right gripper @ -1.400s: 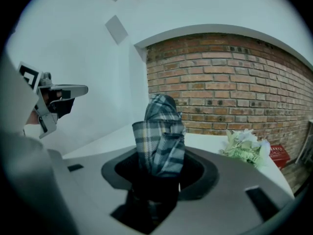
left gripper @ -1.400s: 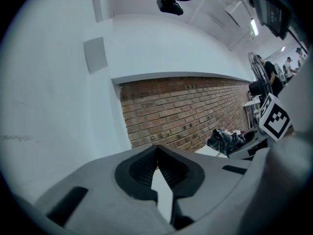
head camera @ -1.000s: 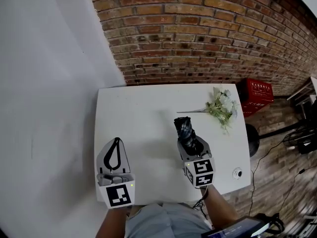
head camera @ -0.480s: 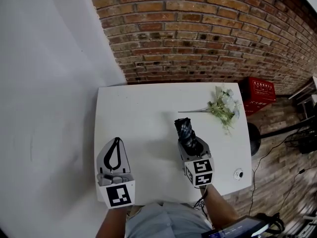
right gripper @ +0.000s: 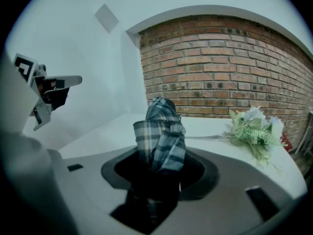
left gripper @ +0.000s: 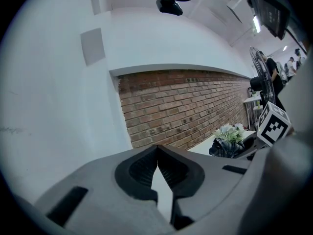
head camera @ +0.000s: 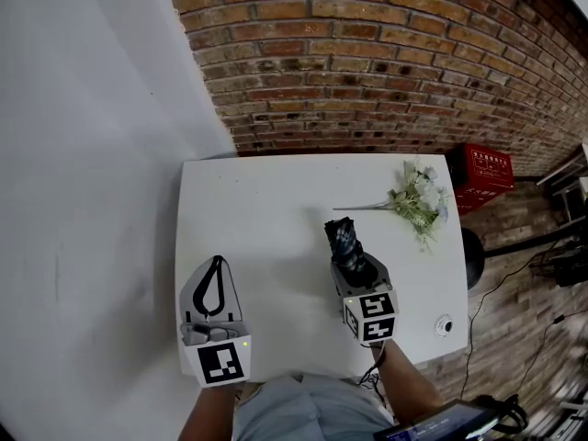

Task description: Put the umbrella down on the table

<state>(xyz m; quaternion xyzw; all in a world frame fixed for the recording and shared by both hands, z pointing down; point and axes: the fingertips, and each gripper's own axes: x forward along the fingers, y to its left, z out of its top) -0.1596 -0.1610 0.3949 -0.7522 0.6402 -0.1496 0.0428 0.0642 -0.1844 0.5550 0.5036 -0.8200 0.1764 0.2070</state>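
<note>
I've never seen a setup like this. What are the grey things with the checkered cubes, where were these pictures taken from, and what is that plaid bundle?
There is no robot here: a person holds a two-jaw gripper in each hand, and the cubes are part of them. One picture comes from a camera on the person's head, looking down. The other two come from cameras riding on each gripper. The right gripper is clamped on a folded plaid umbrella above the white table. The left gripper is closed and empty. A bunch of pale flowers lies on the table.
</note>
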